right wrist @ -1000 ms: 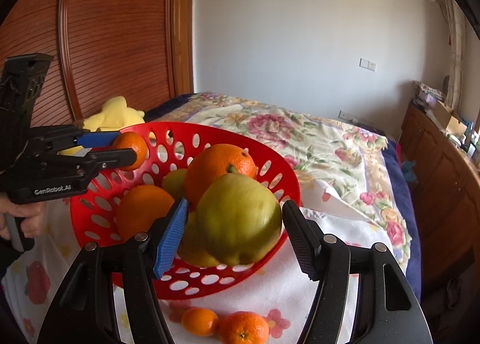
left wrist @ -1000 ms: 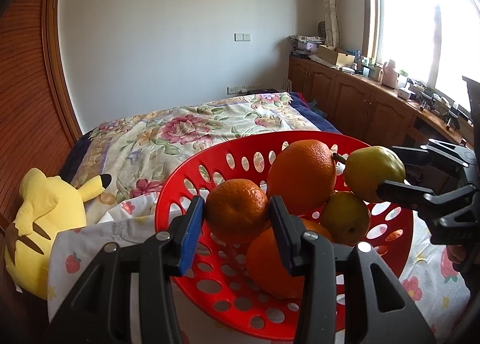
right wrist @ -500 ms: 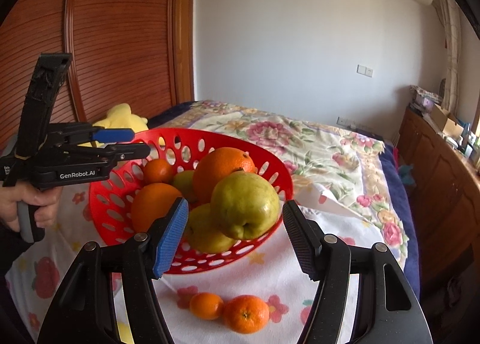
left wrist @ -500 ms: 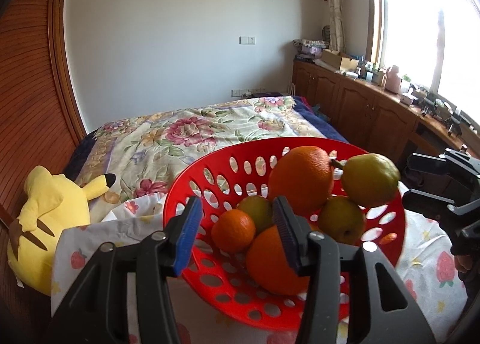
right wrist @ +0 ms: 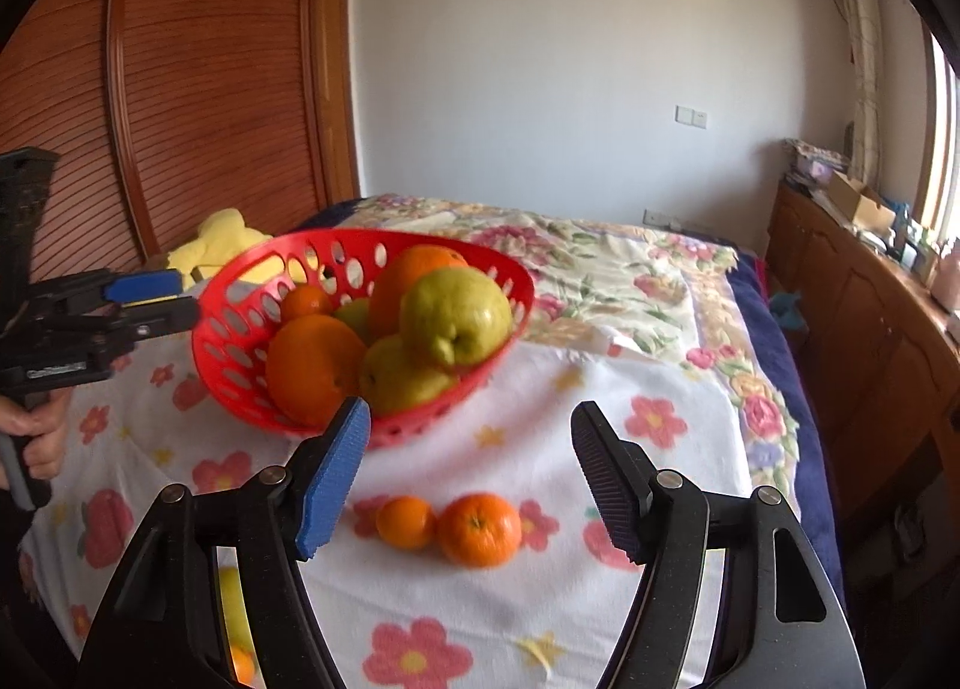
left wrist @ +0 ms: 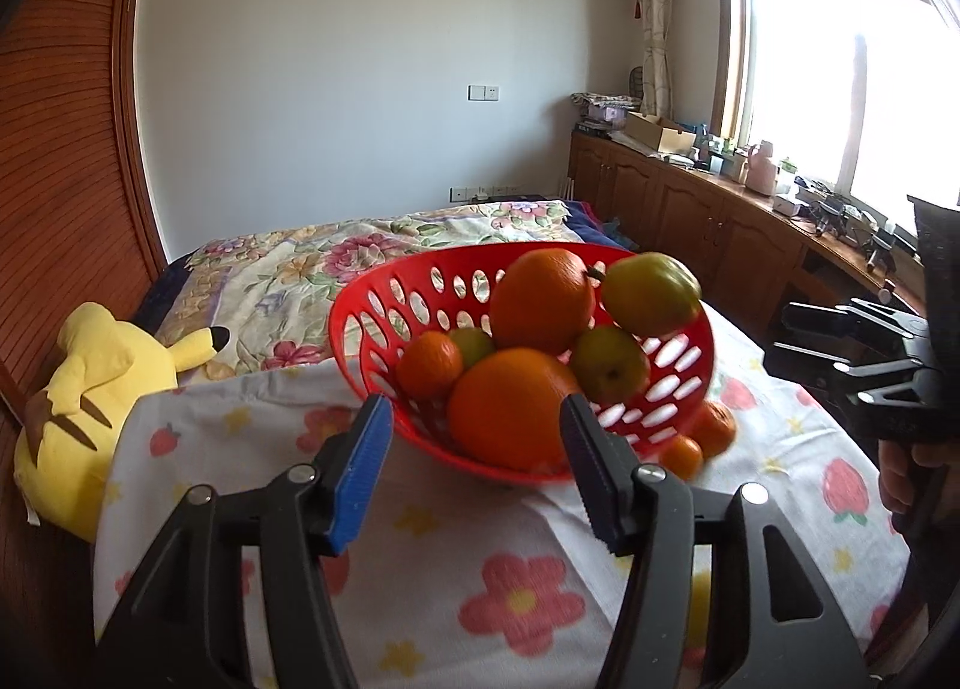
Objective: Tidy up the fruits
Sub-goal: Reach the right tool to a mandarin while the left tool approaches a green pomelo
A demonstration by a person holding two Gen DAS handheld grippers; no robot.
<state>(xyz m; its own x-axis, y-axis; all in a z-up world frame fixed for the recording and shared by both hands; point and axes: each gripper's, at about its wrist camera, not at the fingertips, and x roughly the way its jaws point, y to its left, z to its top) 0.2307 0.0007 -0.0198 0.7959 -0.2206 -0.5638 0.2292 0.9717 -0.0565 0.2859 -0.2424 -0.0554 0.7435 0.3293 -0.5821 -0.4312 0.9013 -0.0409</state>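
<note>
Jaws just opening, empty; red basket [left wrist: 384, 323] heaped: oranges, pears.

Small green fruit [left wrist: 474, 344]: we see it mostly hidden behind oranges.
Yellow fruit [right wrist: 231, 608]: masked by the right gripper [right wrist: 465, 467] frame.
Plush toy [right wrist: 219, 245]: partly behind basket [right wrist: 240, 341].

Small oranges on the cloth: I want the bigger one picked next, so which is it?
The small orange nearer the right gripper's dark finger; its neighbour is smaller.

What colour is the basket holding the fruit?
Red, with oval holes in its wall. The basket shows best in the right wrist view.
</note>
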